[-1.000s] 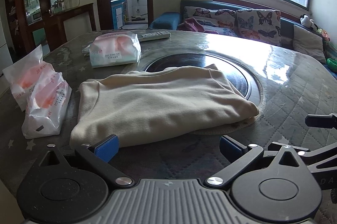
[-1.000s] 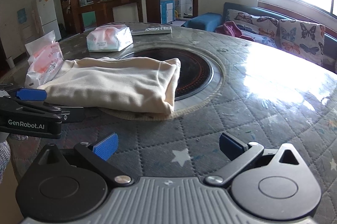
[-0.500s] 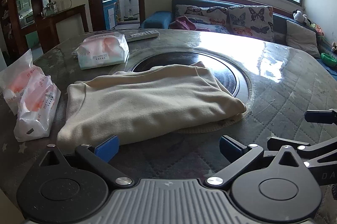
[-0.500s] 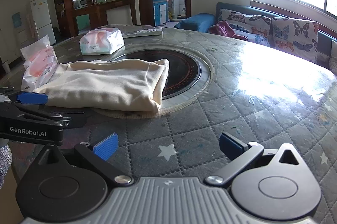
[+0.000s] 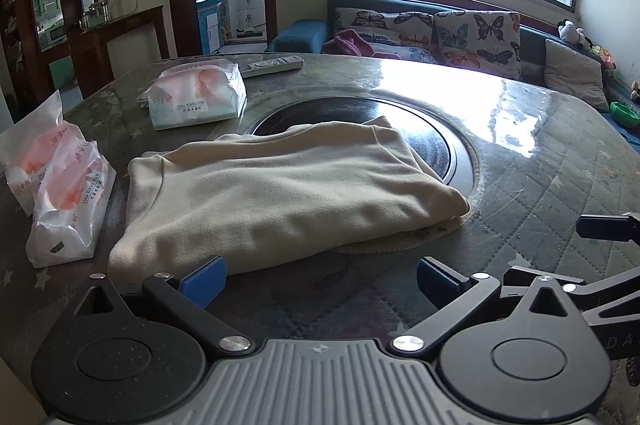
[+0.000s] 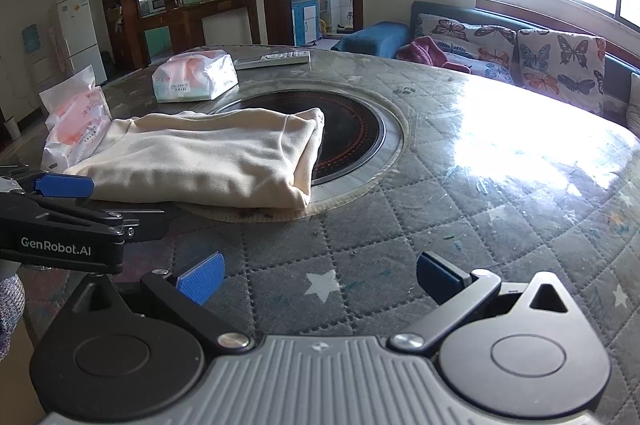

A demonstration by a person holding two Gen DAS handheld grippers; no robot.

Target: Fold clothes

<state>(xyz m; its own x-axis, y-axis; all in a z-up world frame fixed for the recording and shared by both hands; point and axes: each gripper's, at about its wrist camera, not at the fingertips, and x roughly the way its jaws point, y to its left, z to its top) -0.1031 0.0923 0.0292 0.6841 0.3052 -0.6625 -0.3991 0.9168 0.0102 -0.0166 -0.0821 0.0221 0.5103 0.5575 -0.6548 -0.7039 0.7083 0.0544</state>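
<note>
A cream garment (image 5: 276,193) lies folded into a rectangle on the round table, partly over the black centre disc (image 5: 432,141). It also shows in the right wrist view (image 6: 200,161). My left gripper (image 5: 318,277) is open and empty, just in front of the garment's near edge. My right gripper (image 6: 318,275) is open and empty, above bare table to the right of the garment. The left gripper's body (image 6: 60,225) shows at the left of the right wrist view.
Two tissue packs (image 5: 68,201) lie left of the garment and another tissue pack (image 5: 196,97) lies behind it. A remote control (image 5: 272,65) lies at the far edge. The quilted table cover (image 6: 500,209) is shiny. A sofa (image 5: 460,37) stands beyond the table.
Both grippers have drawn back slightly from the folded garment and stayed open. The garment has not moved.
</note>
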